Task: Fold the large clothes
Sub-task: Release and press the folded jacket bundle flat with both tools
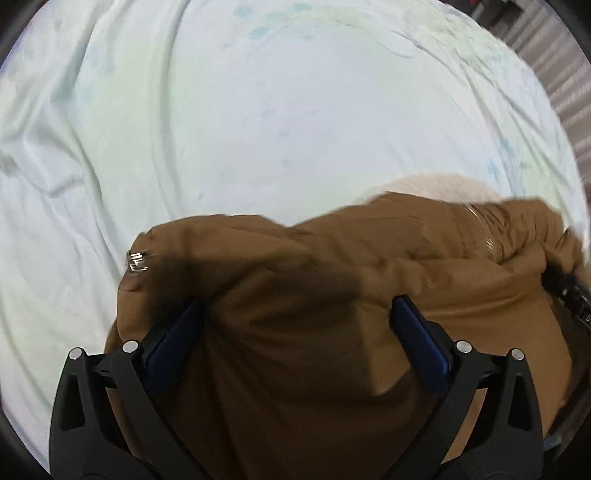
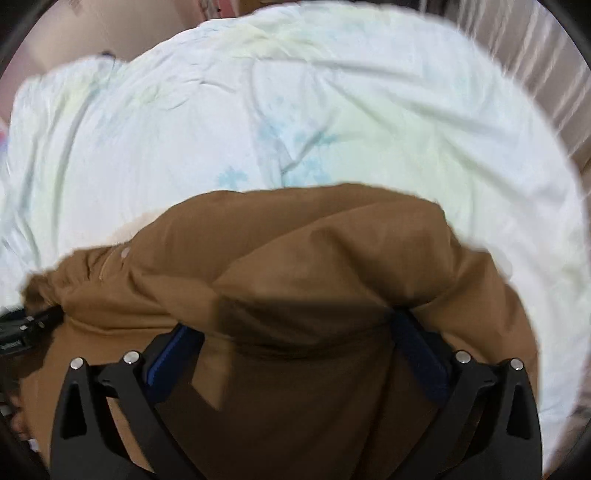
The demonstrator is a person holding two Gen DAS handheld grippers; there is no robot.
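Note:
A brown jacket [image 1: 314, 280] lies bunched on a pale bed sheet [image 1: 221, 129]; a pale lining [image 1: 439, 186] shows behind it and a metal zipper pull [image 1: 138, 260] at its left edge. My left gripper [image 1: 297, 308] is wide open with brown cloth lying between and over its blue pads [image 1: 417, 328]. In the right wrist view the same jacket [image 2: 314, 266] fills the lower half. My right gripper [image 2: 295, 328] is also wide open, cloth draped between its blue pads [image 2: 170, 358]. Each gripper shows at the edge of the other's view: the right gripper [image 1: 570, 291] and the left gripper [image 2: 22, 328].
The wrinkled sheet with faint blue-green prints [image 2: 295, 110] covers the bed. A striped curtain or wall [image 1: 554, 74] runs along the right side, and shows in the right wrist view [image 2: 535, 55]. A beige wall [image 2: 110, 26] stands at the far left.

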